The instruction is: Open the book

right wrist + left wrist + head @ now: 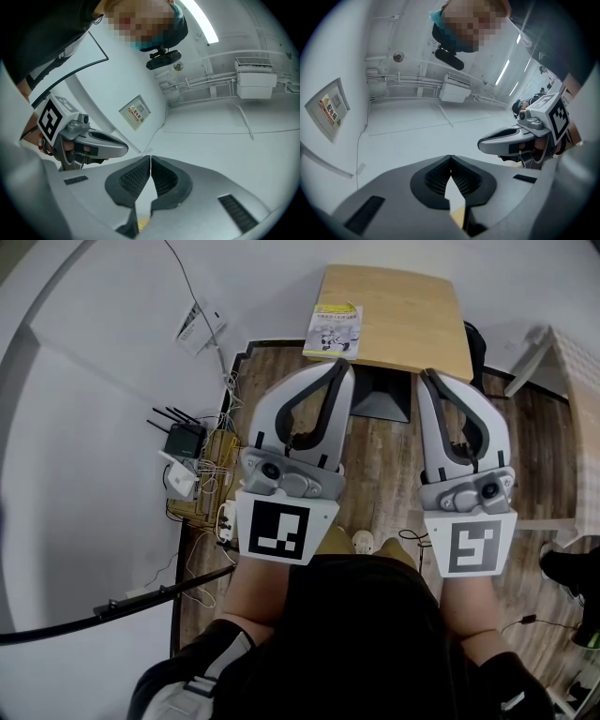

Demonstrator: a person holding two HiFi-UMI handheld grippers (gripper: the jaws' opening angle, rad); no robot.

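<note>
A thin paperback book with a pale yellow-green illustrated cover (333, 331) lies flat and closed at the near left corner of the small light wooden table (412, 315), touched by neither tool. The grey left gripper (339, 365) and grey right gripper (427, 377) are held side by side near the person's body. Both have their ribbed pads pressed together on nothing, and they tilt up toward wall and ceiling, not at the book. The book looks light and floppy, and it would probably slide on the smooth wood. The likely hold is one closed tip pinning it while the other lifts the cover at its free edge. Which edge is the spine cannot be told.
</note>
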